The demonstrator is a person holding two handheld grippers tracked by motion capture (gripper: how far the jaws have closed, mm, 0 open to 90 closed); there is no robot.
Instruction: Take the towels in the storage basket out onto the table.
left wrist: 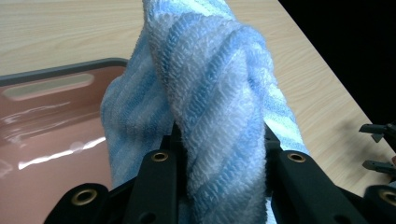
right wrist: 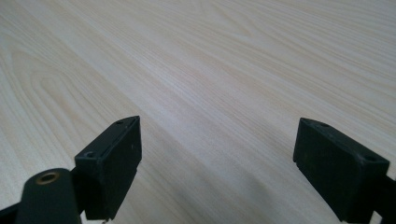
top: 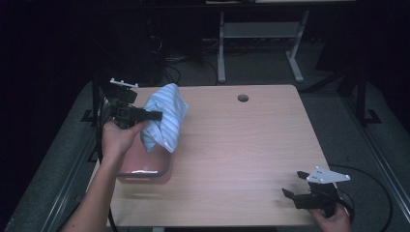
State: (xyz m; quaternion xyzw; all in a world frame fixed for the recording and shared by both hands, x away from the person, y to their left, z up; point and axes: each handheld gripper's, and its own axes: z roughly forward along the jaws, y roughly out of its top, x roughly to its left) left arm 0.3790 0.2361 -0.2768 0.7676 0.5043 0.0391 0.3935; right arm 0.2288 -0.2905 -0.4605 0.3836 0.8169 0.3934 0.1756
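The pale wood surface [top: 241,145] fills my view. At its nine o'clock edge my left hand-held gripper [top: 153,116] is clenched on a blue striped towel [top: 164,118], lifted above a pink tray [top: 145,166]. At five o'clock my right hand-held gripper [top: 292,185] rests released, jaws spread wide.

I see a tabletop [top: 241,145] of pale wood, smooth and a little shiny, with fine grain lines. The towel [top: 164,118] at its far left corner is soft, loopy cloth with blue and white stripes. Just beside the towel, the pink tray [top: 145,166] looks like glossy plastic. My left hand-held gripper [left wrist: 219,158] has matt black jaws with small brass-coloured rings.
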